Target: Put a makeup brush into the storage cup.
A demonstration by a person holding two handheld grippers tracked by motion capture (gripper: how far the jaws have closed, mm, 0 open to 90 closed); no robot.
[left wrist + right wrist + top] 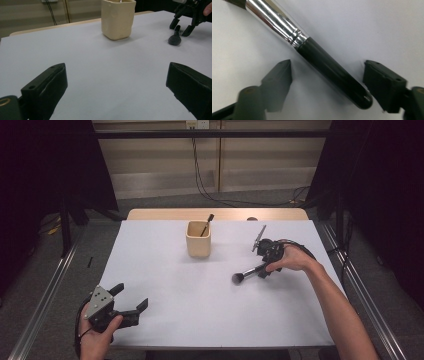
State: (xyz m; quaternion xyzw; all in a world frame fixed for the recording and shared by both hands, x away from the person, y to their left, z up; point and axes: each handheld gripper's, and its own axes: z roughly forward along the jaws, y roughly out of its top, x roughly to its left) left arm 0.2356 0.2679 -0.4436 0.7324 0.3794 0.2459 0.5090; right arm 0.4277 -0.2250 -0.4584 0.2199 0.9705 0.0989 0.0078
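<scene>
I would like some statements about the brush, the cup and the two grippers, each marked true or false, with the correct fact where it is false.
1. The makeup brush lies flat on the white table. True.
2. The right gripper is shut tight on the brush handle. False: its jaws stand open on either side of the handle, apart from it.
3. The beige cup has a dark-handled tool standing in it. True.
4. The left gripper holds the cup. False: it is open and holds nothing, near the table's front left edge, far from the cup.
5. The brush lies to the left of the cup in the high view. False: it lies to the cup's right and nearer the person.
</scene>
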